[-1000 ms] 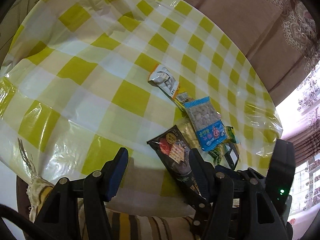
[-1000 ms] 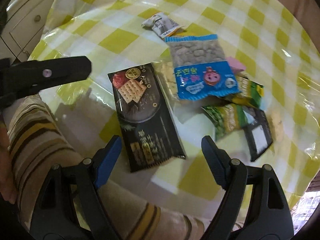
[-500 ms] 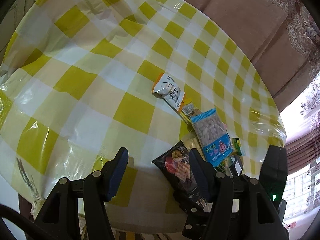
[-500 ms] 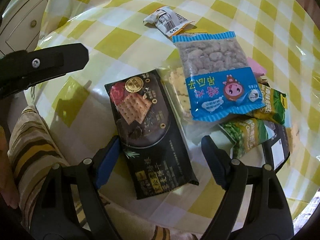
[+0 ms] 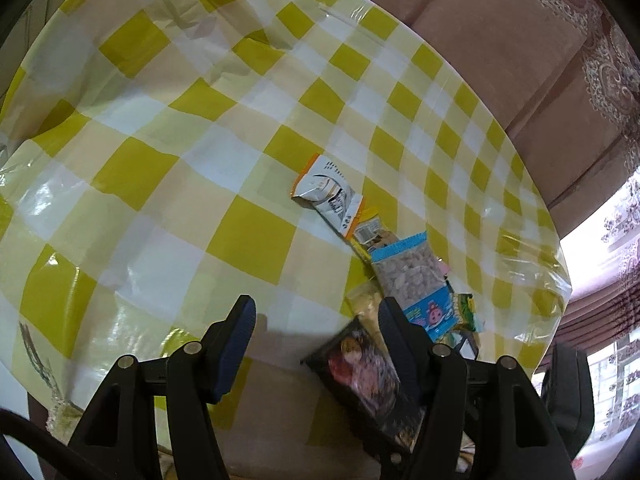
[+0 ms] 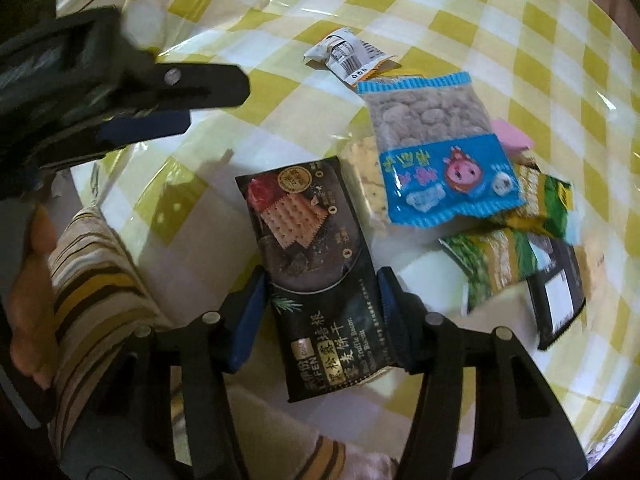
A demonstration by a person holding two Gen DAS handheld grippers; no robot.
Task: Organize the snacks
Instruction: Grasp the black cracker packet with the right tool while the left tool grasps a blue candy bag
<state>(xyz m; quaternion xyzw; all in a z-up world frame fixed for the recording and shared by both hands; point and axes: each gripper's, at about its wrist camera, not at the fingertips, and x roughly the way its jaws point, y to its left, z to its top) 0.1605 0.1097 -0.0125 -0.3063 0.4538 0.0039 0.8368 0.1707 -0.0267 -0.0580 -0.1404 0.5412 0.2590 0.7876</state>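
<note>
Right gripper closing on the black cracker packet at the table's near edge.

The round table (image 5: 248, 236) under a yellow-and-white checked cloth fills both views, with the snack pile near its edge. The right gripper (image 6: 320, 312) points steeply down; its jaws have just been closing, and the blue pads now sit against both long sides of the black cracker packet (image 6: 308, 232) — the packet looks gripped. The left gripper (image 5: 312, 340) hovers over bare cloth, jaws about half apart and holding nothing. Just beside the black packet lie the blue nut bag (image 6: 436, 148), overlapping green packets (image 6: 504, 256), and — farthest out — a small white sachet (image 6: 344, 54).
</note>
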